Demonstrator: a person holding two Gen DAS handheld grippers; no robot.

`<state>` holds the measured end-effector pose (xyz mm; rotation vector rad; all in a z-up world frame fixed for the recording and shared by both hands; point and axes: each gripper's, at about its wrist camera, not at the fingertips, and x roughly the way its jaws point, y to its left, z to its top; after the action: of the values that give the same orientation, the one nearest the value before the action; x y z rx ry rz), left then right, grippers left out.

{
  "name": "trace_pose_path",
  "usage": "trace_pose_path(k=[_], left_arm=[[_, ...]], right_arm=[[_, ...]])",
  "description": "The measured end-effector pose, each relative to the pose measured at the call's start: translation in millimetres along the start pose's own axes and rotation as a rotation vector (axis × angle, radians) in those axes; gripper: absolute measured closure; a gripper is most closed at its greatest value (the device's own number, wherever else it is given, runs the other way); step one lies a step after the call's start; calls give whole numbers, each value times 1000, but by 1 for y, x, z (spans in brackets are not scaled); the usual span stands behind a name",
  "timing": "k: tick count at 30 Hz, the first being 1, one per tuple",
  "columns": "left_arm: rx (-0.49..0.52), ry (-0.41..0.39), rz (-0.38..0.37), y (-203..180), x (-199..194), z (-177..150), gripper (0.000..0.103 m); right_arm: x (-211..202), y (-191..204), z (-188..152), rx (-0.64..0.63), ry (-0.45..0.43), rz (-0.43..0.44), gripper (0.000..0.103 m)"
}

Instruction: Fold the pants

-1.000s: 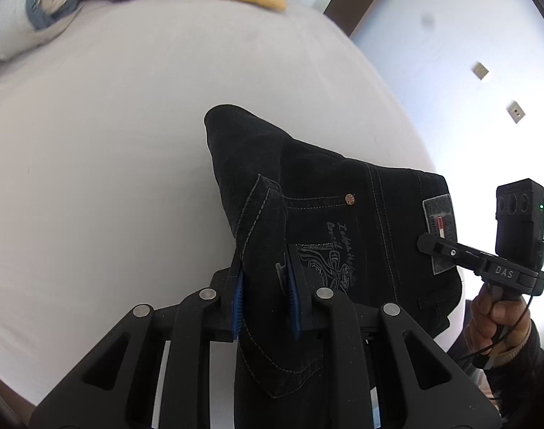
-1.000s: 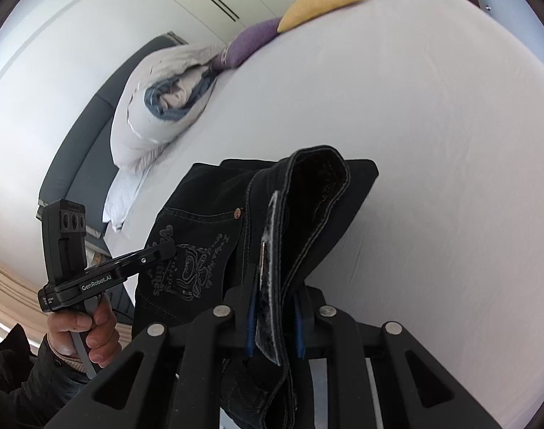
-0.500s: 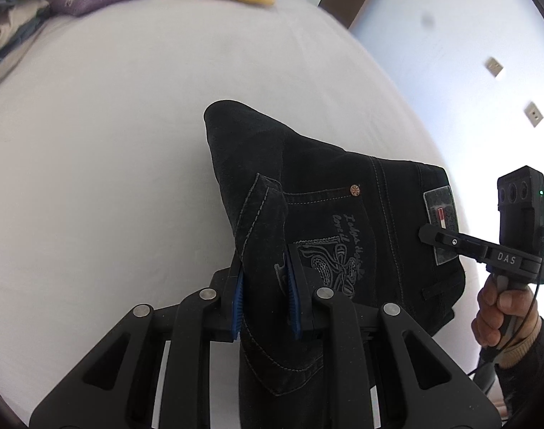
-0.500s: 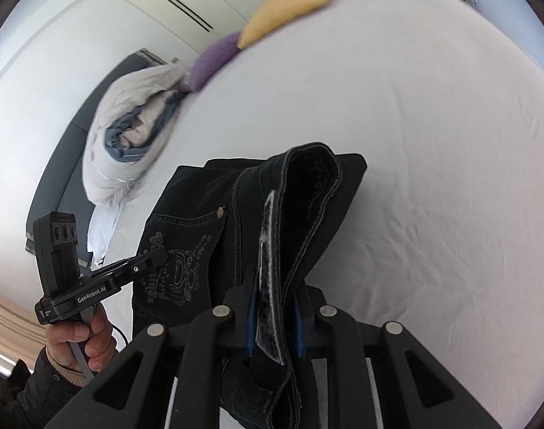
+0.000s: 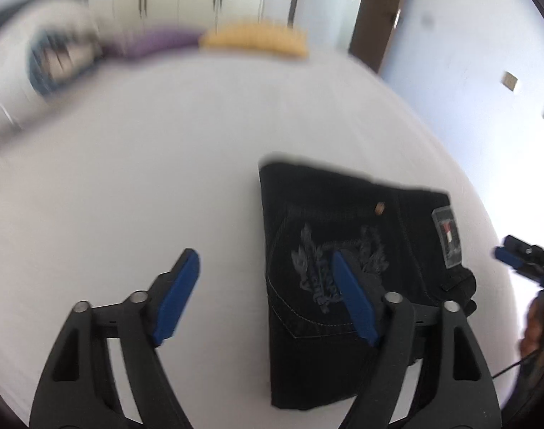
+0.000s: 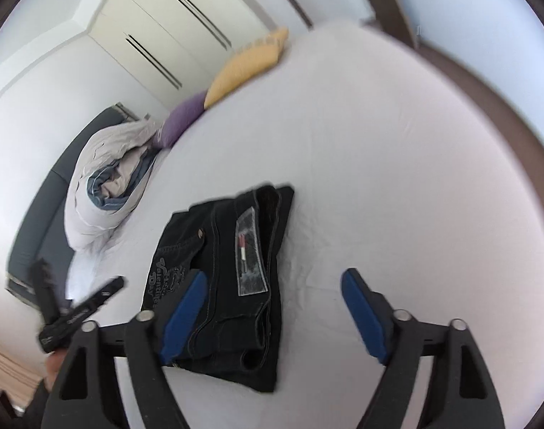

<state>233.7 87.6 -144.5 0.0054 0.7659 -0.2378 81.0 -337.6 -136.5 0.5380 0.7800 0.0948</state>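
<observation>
The black jeans [image 5: 343, 250] lie folded in a flat bundle on the white bed sheet [image 5: 129, 178], back pocket embroidery and waist label facing up. My left gripper [image 5: 265, 255] hangs above their left edge with its jaws opening wide; no cloth is pinched between the blue pads. In the right wrist view the jeans [image 6: 229, 268] sit under the left pad of my right gripper [image 6: 273, 275], whose jaws are also opening and grip nothing. Each view catches the other gripper at its edge, blurred, in a person's hand.
A yellow pillow [image 6: 247, 64] and a purple pillow [image 6: 182, 121] lie at the far end of the bed. A rolled duvet [image 6: 107, 186] rests by the dark headboard. White wardrobe doors [image 6: 172, 28] stand behind. The bed's brown edge [image 6: 504, 107] curves on the right.
Both grippers were shut on the jeans' edges, lifting them; now both stand wide and pulled back, and the jeans lie flat on the sheet.
</observation>
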Motion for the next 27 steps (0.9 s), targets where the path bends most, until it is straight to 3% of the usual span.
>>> trace_pose_path(k=[1,3,4,6,12,15,18,22,25,27], left_arm=[[39,-112,54,-16,-31,1,2],[88,-304,129,-35,-86,-5,0],[98,-354,134,-53,-106,-3,0],[104,-399,125,-64,-139,-5,0],[70,-559,135,-82,-248,-25,0],[107,-567,135,-91,-295,-29,0],[159,-582,170,-103,-340,-32,0],[154,-640,239,-100,-391,-33,0],[99,-541,294,-95,-396,-27,0],[33,-446,277,-89,-385,-27,0]], right_arm=[[-19,10,-2,-31,-53,-25,7],[-58,34,-10,-111,-165,-74,0],[-77,45,-13,-154,-223,-93,0],[-109,70,-21,-243,-325,-130,0],[-183,130,-33,-385,-500,-190,0],[-222,152,-43,-474,-580,-232,0],[-257,165,-49,-498,-615,-203,0],[-292,179,-53,-494,-614,-167,0],[-298,185,-53,-465,-584,-201,0],[-291,183,-54,-422,-552,-230,0]])
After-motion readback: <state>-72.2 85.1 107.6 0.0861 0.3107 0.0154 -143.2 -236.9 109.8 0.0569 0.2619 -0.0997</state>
